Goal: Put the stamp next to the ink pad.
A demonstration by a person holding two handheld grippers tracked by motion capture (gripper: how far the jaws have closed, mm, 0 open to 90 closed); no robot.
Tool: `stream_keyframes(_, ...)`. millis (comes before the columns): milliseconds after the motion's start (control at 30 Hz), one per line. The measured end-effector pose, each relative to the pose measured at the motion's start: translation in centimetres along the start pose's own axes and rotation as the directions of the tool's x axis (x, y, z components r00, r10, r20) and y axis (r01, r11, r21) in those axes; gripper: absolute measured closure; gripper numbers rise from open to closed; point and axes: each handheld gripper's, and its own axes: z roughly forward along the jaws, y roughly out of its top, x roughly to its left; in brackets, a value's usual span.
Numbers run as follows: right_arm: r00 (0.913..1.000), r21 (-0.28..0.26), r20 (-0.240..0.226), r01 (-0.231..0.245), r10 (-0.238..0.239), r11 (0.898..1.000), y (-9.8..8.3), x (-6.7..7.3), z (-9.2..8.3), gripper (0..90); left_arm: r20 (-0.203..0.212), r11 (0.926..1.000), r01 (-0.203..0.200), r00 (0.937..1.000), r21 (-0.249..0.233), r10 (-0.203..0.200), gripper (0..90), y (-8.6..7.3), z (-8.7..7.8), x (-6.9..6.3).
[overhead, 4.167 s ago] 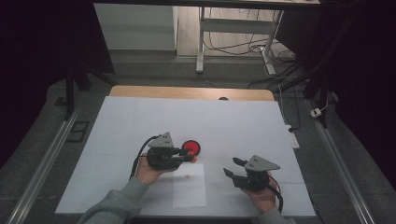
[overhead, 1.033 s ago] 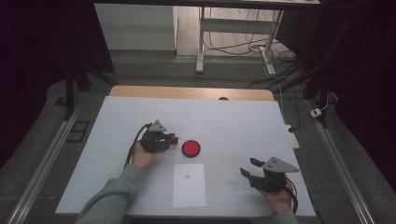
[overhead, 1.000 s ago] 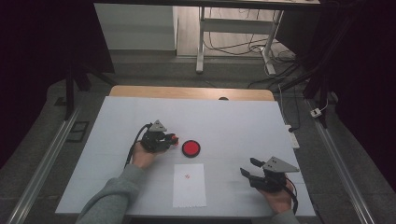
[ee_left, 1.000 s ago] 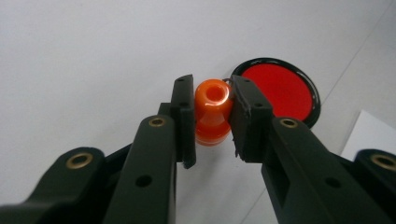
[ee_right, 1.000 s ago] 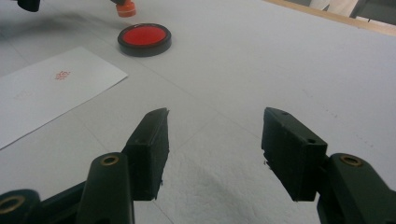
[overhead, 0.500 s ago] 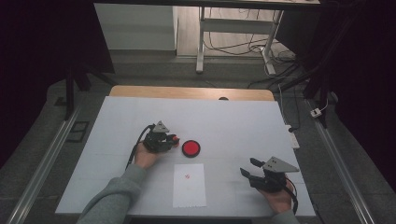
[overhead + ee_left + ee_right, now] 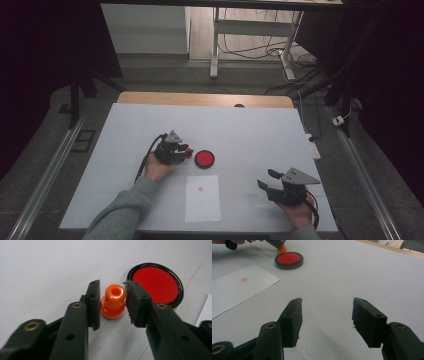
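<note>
Opening just now, left gripper straddles the upright orange stamp, unclamped.

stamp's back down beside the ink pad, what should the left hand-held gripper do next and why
Probably draw the left hand-held gripper straight back. Its jaws have just been opening, the orange stamp stands upright on the table between them with gaps at both pads, and the paper already bears a red mark.

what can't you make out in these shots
- Stamp face: turned down on the table, hidden by its own body in the left gripper view.
- Red mark on the paper: too small in the high view and too blurred in the right gripper view to read.
- Paper: cut off by the right edge in the left gripper view.
- Stamp in the high view: largely covered by the left gripper, whose jaws have just been opening around it.
</note>
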Motion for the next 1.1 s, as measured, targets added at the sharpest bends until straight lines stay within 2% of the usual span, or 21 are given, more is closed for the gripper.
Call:
stream_keyframes(433,1.0,0.0,-0.002,-0.002,0.002,1.0,0.0,0.0,0.0,40.6,-0.003,0.9992,0.026,0.9997,-0.031,-0.026,42.8,0.2,-0.5,0.0)
stream_keyframes(567,1.0,-0.002,-0.002,0.0,0.0,1.0,0.0,0.0,-0.1,40.6,0.011,0.9983,0.035,0.9993,-0.046,-0.035,37.8,0.3,-1.1,0.0)
stream_keyframes(867,1.0,-0.005,-0.008,-0.005,0.005,1.0,0.0,-0.2,0.0,40.5,0.052,0.9968,0.04,0.998,-0.07,-0.036,32.1,0.5,-3.5,-0.7)
stream_keyframes(1100,1.0,-0.012,-0.004,-0.006,0.006,1.0,0.1,-0.3,-0.2,40.4,0.069,0.9967,0.005,0.9976,-0.081,0.001,31.9,0.1,-5.5,-1.9)
